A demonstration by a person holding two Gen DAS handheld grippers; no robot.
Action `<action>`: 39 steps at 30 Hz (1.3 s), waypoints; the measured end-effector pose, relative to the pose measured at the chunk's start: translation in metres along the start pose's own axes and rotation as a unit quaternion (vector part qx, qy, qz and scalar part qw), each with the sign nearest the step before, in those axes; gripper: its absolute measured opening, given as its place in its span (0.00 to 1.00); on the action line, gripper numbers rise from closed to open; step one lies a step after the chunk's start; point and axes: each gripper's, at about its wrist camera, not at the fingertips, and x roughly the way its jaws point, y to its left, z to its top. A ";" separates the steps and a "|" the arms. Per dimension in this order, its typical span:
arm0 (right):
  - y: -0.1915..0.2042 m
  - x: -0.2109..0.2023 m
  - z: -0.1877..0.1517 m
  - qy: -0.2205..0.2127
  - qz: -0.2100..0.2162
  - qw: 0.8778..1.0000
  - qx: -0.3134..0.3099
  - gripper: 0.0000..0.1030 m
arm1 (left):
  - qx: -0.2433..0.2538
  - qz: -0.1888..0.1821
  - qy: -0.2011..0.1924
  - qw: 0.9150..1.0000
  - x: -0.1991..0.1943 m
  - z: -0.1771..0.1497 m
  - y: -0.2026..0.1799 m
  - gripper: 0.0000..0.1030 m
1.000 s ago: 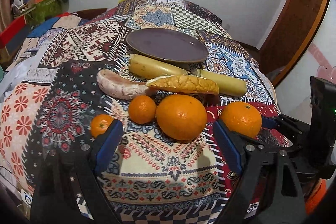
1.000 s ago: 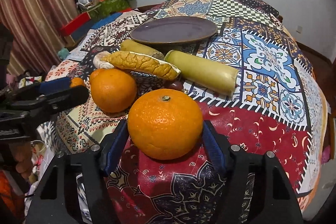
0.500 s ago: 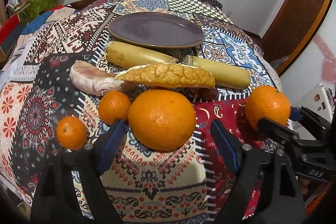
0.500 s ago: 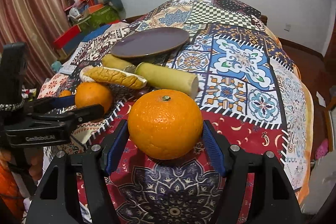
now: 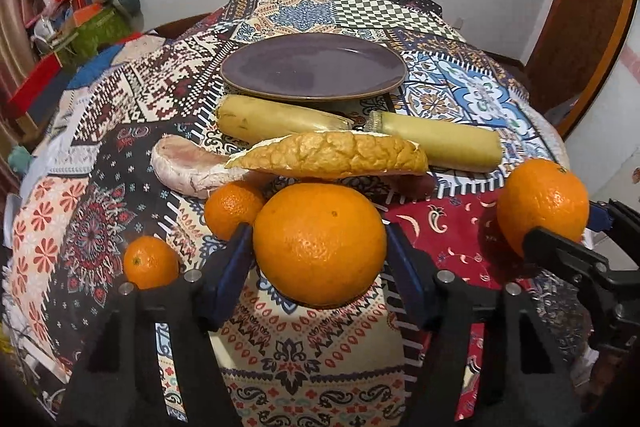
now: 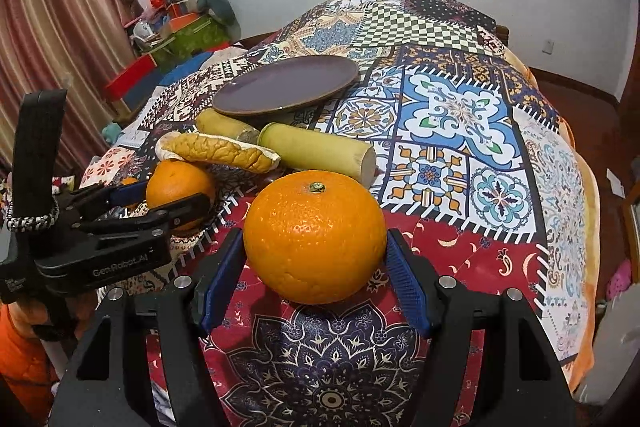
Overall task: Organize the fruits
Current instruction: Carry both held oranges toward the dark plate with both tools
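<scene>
left wrist view: left gripper jaws closing, now touching big orange, wider earlier. right gripper still clamps its orange.

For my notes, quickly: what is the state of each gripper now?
Left gripper: jaws closing around a large orange, pads at its sides.
Right gripper: shut on another large orange.

Four oranges on patchwork cloth; purple plate behind, bare
</scene>
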 end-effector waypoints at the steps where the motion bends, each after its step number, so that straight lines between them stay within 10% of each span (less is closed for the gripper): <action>1: 0.001 -0.002 0.001 -0.002 -0.002 1.000 -0.001 0.64 | -0.001 -0.007 0.001 1.000 -0.002 0.000 0.001 0.63; 39: 0.022 -0.023 0.106 -0.136 -0.040 0.989 -0.040 0.64 | -0.016 -0.035 -0.156 0.987 -0.079 0.085 0.048 0.63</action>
